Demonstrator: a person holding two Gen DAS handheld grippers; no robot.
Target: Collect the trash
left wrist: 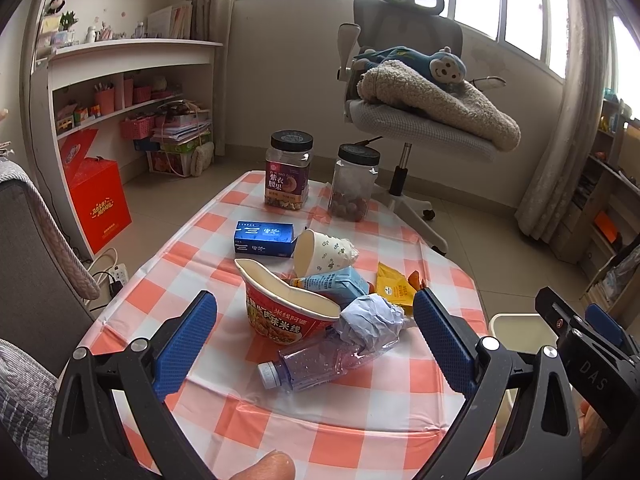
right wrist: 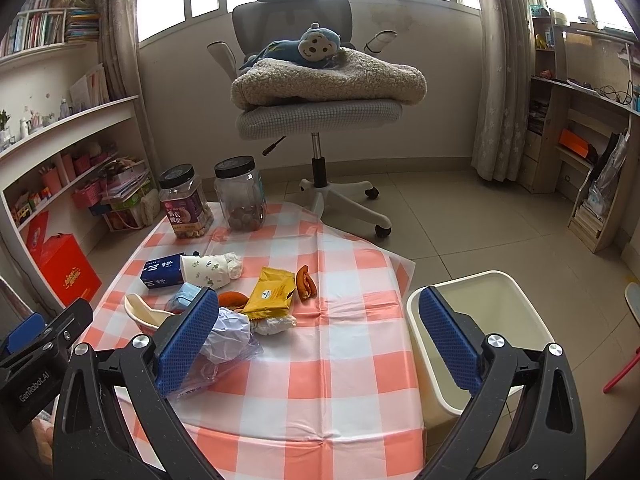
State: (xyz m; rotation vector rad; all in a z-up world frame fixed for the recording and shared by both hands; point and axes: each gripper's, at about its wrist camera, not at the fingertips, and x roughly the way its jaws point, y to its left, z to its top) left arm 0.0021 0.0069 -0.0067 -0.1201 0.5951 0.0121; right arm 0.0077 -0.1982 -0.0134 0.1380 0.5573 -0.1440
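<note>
A heap of trash lies on the checked table (left wrist: 224, 412): a red noodle bowl (left wrist: 286, 308), a crushed plastic bottle (left wrist: 320, 360), crumpled pale paper (left wrist: 370, 320), a blue carton (left wrist: 336, 284), a paper cup (left wrist: 322, 256), a yellow wrapper (right wrist: 270, 294) and orange peel (right wrist: 306, 282). My left gripper (left wrist: 316, 324) is open, above the near side of the heap. My right gripper (right wrist: 320, 332) is open and empty, between the heap and a cream trash bin (right wrist: 416, 320) that stands beside the table's right edge.
Two black-lidded jars (left wrist: 288, 172) (left wrist: 354, 184) and a blue box (left wrist: 264, 238) stand at the table's far end. An office chair (right wrist: 316, 116) with a blanket and a plush toy is beyond. Shelves (left wrist: 120, 92) line the left wall.
</note>
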